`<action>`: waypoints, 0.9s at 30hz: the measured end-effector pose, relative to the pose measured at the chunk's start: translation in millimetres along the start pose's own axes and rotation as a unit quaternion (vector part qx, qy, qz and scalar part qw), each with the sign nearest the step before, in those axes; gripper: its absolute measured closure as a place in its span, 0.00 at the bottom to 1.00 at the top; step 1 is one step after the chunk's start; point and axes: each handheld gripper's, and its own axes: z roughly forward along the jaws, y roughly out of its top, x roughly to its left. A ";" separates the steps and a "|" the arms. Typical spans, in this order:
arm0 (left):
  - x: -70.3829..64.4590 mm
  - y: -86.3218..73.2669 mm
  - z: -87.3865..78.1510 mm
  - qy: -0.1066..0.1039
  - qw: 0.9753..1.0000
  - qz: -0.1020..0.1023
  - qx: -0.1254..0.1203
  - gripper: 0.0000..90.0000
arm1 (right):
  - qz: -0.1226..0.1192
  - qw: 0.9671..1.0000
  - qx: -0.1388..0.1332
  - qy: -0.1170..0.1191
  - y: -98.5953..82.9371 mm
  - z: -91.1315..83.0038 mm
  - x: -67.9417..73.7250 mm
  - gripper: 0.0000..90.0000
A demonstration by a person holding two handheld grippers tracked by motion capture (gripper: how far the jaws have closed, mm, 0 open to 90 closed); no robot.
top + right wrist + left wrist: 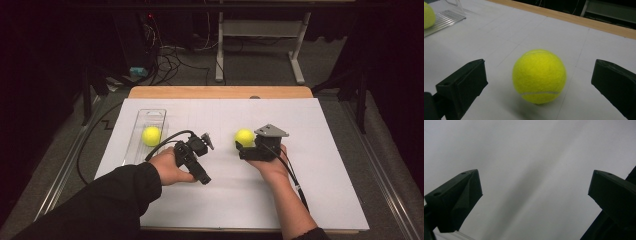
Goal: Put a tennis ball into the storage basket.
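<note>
Here, right gripper (539,82) with jaws spread wide either side of a tennis ball (539,75) on the white desk (310,165), not touching; second ball (151,135) at nine o'clock in a clear tray (145,117); left gripper (534,195) jaws spread, nothing between

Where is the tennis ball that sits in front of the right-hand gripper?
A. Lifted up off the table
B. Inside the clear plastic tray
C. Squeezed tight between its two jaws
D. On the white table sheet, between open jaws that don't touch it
D: in the right gripper view the tennis ball rests on the white sheet, with the right gripper open and a gap on each side of the ball.
</note>
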 end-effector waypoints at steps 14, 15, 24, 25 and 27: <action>0.0 -0.7 0.1 -0.004 1.000 0.002 0.000 0.00 | 0.002 0.999 0.031 0.006 -0.5 19.4 2.5 0.03; 0.0 -0.7 0.1 -0.004 1.000 0.002 0.000 0.00 | 0.004 0.999 0.033 0.006 -0.7 20.4 2.7 0.03; 2.1 -1.1 -0.2 -0.006 1.000 0.000 -0.001 0.00 | 0.002 0.999 0.054 0.007 -4.4 28.5 3.0 0.05; 2.1 -1.1 -0.2 -0.006 1.000 0.000 -0.001 0.00 | 0.002 0.999 0.054 0.007 -4.4 28.5 3.0 0.05; 2.3 -1.6 -0.9 -0.007 1.000 0.000 -0.003 0.00 | 0.002 0.998 0.065 0.004 -5.9 31.8 1.9 0.07</action>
